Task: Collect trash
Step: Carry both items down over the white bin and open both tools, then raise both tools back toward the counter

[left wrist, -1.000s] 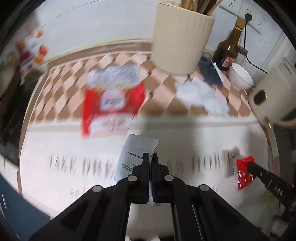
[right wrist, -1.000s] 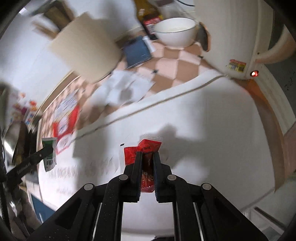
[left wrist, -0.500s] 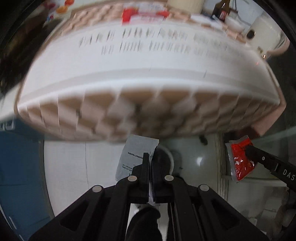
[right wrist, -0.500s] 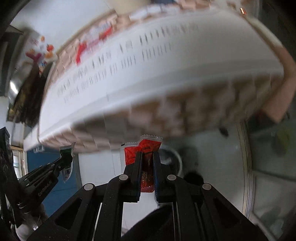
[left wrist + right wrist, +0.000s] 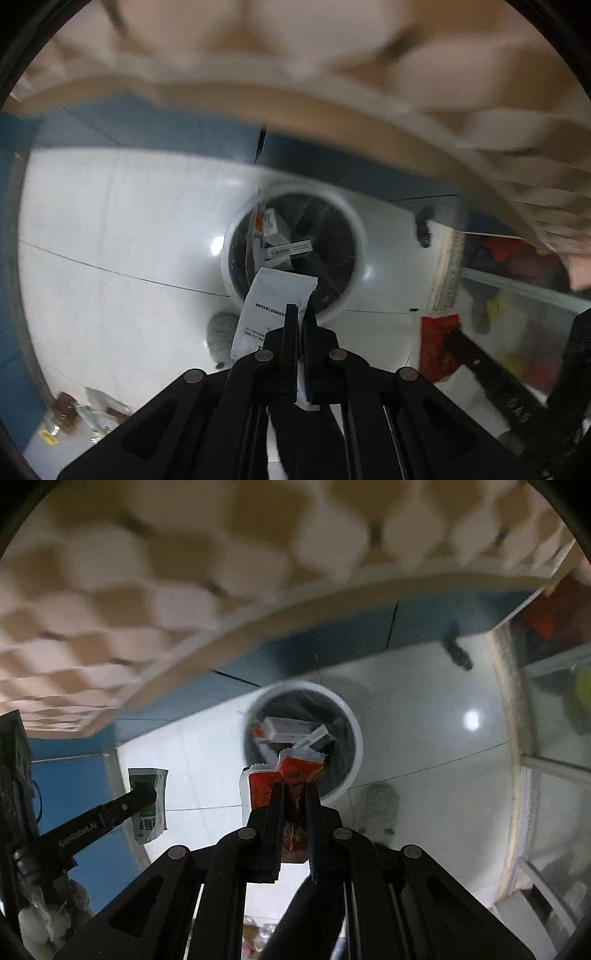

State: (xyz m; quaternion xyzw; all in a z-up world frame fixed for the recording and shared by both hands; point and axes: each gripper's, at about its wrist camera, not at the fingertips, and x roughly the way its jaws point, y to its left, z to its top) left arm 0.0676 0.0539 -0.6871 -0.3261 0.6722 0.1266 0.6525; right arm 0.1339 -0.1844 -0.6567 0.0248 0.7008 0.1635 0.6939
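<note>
Both tongs hang above a white trash bin [image 5: 291,251] on the floor, the left tongs [image 5: 300,314] clenched on a grey-white sachet [image 5: 275,301], the right tongs [image 5: 294,792] clenched on a red packet [image 5: 291,775]; the drop-off step seems near, needing each centred over the bin's mouth and released.

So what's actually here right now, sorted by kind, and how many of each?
Tools: 2, left and right
Held packets: 2, white packet in the left, red packet in the right
Bins: 1, white bin, already holding some trash
Total: 5
</note>
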